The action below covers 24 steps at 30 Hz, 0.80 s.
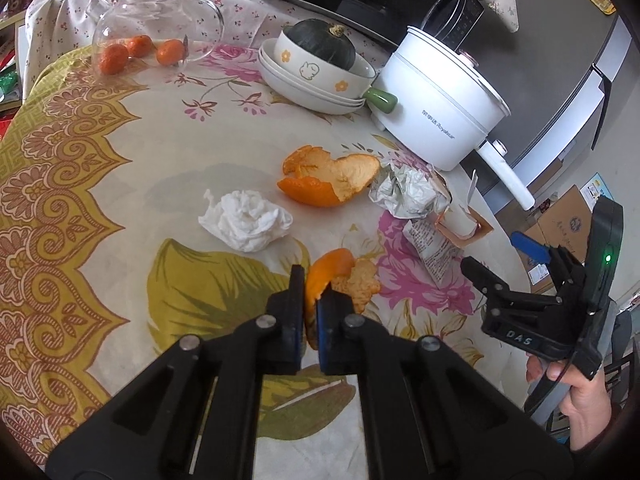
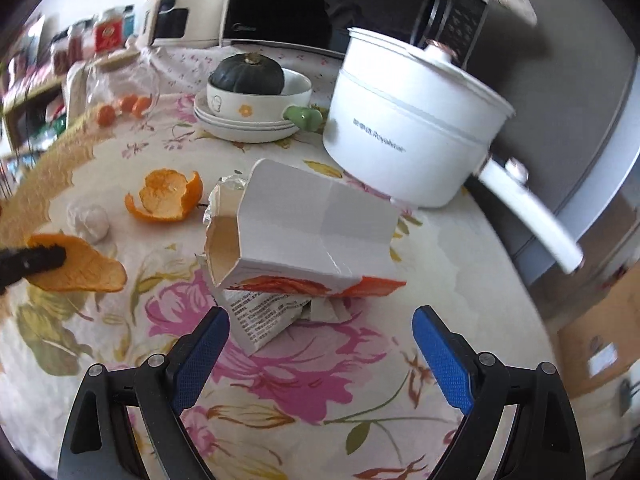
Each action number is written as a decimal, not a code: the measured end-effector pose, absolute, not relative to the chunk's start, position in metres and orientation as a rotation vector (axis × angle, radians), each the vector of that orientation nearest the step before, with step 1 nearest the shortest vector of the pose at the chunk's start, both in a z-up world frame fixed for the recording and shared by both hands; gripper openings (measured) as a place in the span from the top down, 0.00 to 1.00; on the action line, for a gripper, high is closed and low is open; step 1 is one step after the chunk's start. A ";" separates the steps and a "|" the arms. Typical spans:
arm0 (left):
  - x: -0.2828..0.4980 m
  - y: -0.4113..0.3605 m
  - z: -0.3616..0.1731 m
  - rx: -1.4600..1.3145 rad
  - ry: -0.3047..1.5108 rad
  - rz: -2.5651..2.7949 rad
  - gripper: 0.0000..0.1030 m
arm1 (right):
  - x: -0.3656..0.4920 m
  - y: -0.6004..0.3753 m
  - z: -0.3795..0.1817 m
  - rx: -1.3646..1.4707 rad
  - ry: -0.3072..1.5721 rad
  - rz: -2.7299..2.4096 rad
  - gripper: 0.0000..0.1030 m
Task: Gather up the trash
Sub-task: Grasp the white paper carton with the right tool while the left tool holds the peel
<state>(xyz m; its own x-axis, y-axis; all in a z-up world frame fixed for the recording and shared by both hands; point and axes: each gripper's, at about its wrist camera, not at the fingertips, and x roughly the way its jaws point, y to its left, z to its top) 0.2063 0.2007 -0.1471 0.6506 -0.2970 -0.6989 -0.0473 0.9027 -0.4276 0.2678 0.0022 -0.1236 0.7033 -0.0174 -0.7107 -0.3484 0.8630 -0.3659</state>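
My left gripper is shut on a piece of orange peel, held just above the floral tablecloth; it also shows at the left of the right wrist view. A second, larger orange peel lies further back. A crumpled white tissue lies to its left. A torn white-and-orange carton lies on a crumpled foil wrapper and a printed packet. My right gripper is open and empty, just in front of the carton; it also shows in the left wrist view.
A white electric pot with a long handle stands behind the trash. Stacked plates and a bowl holding a dark squash stand beside it. A glass jug and tangerines are at the far left. The table edge runs at the right.
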 end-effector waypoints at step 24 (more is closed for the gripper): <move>0.186 0.205 -0.123 -0.515 0.805 -0.154 0.94 | 0.260 0.002 -0.090 -0.477 0.622 0.249 0.76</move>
<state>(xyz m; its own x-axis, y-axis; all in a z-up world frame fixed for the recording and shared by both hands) 0.1862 0.2046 -0.1231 0.6894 -0.3225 -0.6486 -0.0608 0.8665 -0.4955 0.2602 0.0023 -0.0904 0.7876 0.0819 -0.6107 -0.3623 0.8632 -0.3515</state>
